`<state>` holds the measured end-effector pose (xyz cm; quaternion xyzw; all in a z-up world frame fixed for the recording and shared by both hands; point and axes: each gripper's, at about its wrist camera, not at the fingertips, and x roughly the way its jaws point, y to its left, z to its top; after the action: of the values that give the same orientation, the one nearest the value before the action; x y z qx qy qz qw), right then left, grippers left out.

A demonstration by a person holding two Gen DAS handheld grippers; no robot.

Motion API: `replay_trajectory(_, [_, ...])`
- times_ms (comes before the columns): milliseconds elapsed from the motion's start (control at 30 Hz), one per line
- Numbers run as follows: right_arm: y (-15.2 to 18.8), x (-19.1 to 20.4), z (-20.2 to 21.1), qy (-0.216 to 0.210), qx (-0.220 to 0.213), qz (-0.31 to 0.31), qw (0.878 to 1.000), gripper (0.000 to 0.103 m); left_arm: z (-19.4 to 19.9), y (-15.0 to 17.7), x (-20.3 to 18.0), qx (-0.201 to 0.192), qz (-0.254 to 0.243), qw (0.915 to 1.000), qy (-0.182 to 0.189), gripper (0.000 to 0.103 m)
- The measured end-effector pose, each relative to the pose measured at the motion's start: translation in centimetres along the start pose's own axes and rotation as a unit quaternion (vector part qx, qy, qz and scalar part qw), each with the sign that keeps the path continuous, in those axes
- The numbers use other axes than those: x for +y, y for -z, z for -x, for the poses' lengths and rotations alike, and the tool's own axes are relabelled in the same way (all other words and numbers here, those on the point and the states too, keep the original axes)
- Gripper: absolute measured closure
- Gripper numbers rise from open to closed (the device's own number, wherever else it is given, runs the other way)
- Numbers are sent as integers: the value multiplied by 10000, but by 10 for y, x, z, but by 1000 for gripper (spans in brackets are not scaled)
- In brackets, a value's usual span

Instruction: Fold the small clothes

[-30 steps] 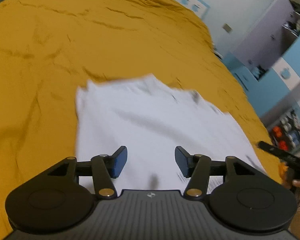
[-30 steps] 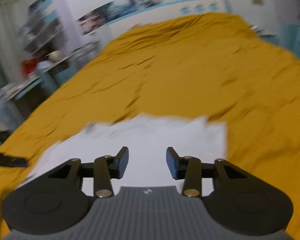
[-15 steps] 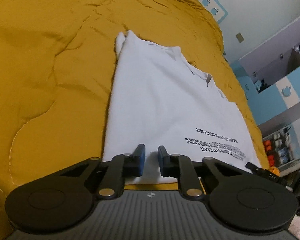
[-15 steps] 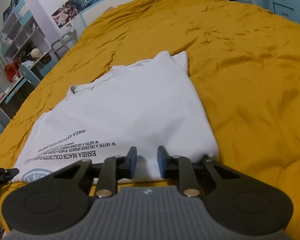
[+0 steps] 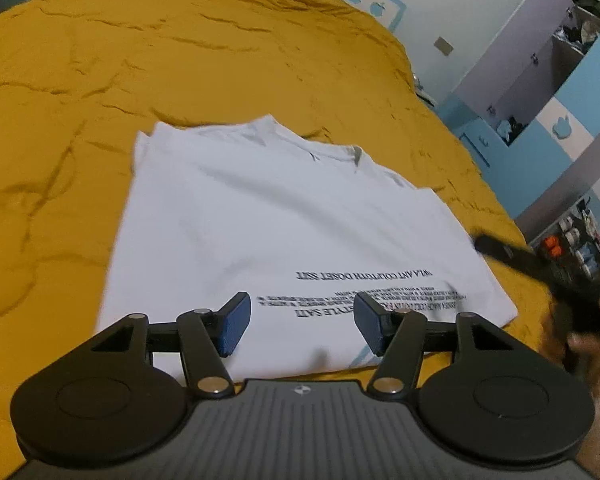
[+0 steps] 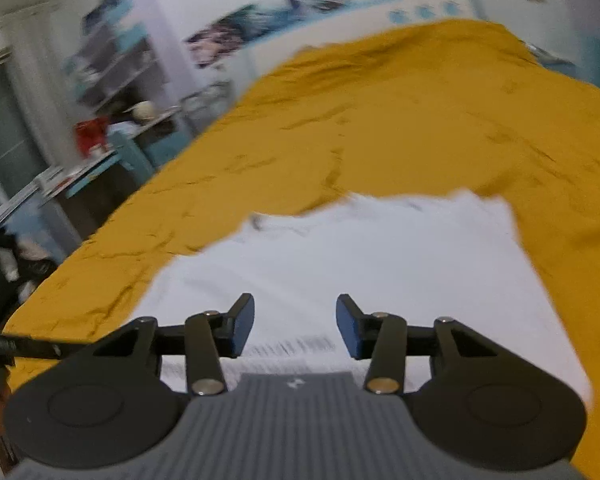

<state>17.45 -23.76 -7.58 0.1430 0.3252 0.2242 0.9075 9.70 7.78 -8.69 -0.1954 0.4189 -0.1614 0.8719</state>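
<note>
The white T-shirt (image 5: 284, 224) lies flat on the yellow bed (image 5: 100, 80), hem toward the person and collar away, its long axis running straight out from both grippers. The printed lines of text sit near the hem.

The left gripper (image 5: 298, 322) hangs over the near hem, toward the shirt's left part, tilted down at the cloth. Its jaws are opening, with nothing pinched between the blue pads (image 5: 232, 330); the fabric lies below them, not in them.

The right gripper (image 6: 296, 326) hangs over the same hem toward the shirt's right part, pitched less steeply, jaws likewise opening and empty. Its view is blurred, so whether it touches the cloth I cannot tell.

Both sit about equally near the hem. I'd judge the coming move turns on the 2 hem corners, each lying outward of its own gripper.
</note>
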Motion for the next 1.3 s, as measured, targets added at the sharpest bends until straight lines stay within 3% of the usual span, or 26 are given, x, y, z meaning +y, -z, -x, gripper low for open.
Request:
replay_trajectory(100, [-16, -9, -48, -711, 448, -440, 9955, 59, -14, 2, 2, 140, 107, 9998, 21, 33])
replay_trajectory(200, [-22, -19, -95, -1063, 930, -780, 9869, 59, -25, 5, 5, 285, 81, 9995, -92, 32])
replay_trajectory(267, [-19, -26, -124, -1129, 1329, -906, 9805, 58, -32, 7, 10, 428, 115, 9990, -61, 31])
replay_trajectory(367, [-15, -47, -156, -728, 1603, -1186, 9772, 63, -34, 9, 17, 471, 167, 9987, 73, 30])
replay_trajectory(467, [-22, -78, -170, -503, 1347, -1689, 9751, 76, -30, 11, 22, 440, 250, 9985, 201, 30])
replay_trajectory(533, [-28, -92, -172, -144, 1095, -1792, 9776, 76, -28, 14, 24, 403, 307, 9984, 254, 30])
replay_trajectory(633, [-32, -101, -181, -52, 1203, -1997, 9724, 80, -23, 15, 23, 353, 256, 9988, 232, 30])
replay_trajectory(700, [-35, -91, -183, 125, 1248, -1700, 9774, 80, -17, 12, 22, 352, 194, 9989, 239, 30])
replay_trajectory(733, [-39, -83, -184, 224, 1232, -1594, 9792, 78, -14, 9, 22, 351, 154, 9990, 244, 30])
replay_trajectory(800, [-45, -66, -177, 156, 1035, -1503, 9831, 58, -5, 6, 23, 262, 97, 9994, 201, 29])
replay_trajectory(967, [-64, -33, -194, -31, 757, -1341, 9881, 57, 0, 1, 35, 127, 265, 9991, 304, 24])
replay_trajectory(1067, [-72, -27, -221, 192, 672, -1506, 9861, 57, -12, 8, 41, 386, 302, 9987, 158, 24])
replay_trajectory(1167, [-78, -29, -243, 309, 473, -1814, 9818, 57, -11, 20, 44, 211, 75, 9995, 215, 24])
replay_trajectory(1300, [-82, -26, -266, 463, 573, -2021, 9766, 52, -10, 25, 43, 117, -49, 9995, 275, 20])
